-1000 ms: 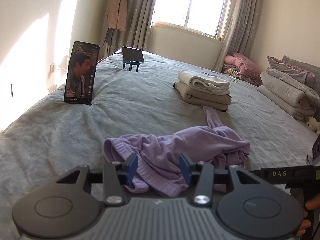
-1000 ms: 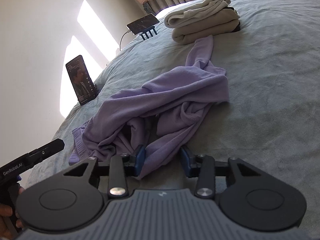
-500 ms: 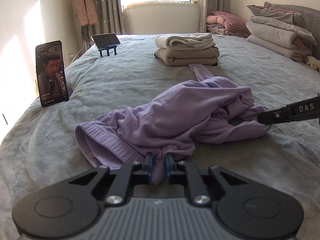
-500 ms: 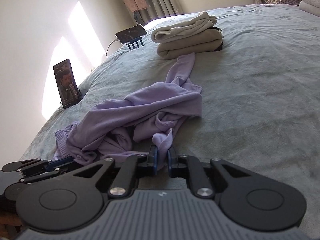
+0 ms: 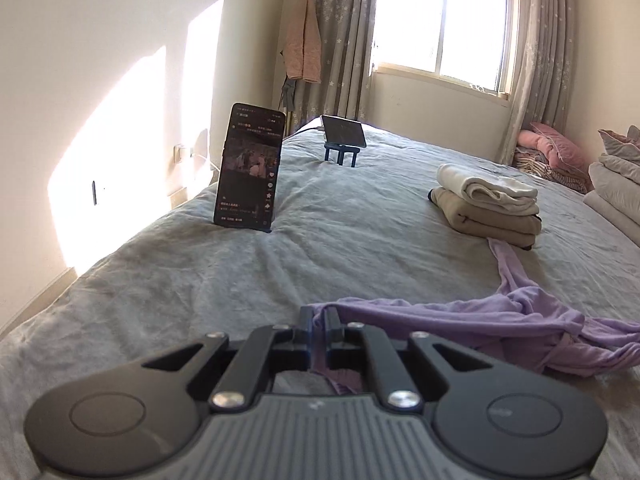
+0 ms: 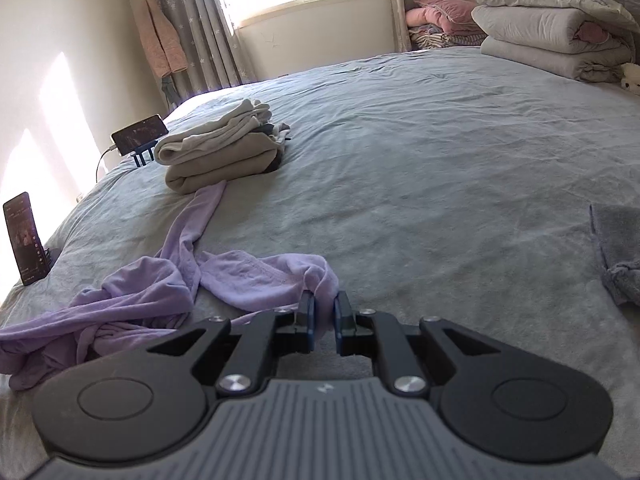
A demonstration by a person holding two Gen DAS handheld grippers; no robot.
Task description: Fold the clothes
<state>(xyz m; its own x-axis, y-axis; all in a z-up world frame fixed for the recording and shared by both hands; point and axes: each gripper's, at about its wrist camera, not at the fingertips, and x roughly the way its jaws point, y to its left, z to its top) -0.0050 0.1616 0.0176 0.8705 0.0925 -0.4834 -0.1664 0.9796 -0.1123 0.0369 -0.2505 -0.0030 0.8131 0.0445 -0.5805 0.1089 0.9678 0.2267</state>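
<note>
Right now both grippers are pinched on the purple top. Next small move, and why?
Probably draw the two grippers apart and lift a little. The left gripper and right gripper each pinch an edge of the purple top, which is bunched and twisted between them, one sleeve trailing to the folded stack. Spreading it flat on the bed should come before any fold.

Each tool [image 5: 319,322] [image 6: 323,312]: black linkage arms, silver screws, seemingly blue pads.

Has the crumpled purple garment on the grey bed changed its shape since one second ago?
Yes. The purple garment is now pulled out sideways into a long band; its sleeve end remains by the folded beige stack.
</note>
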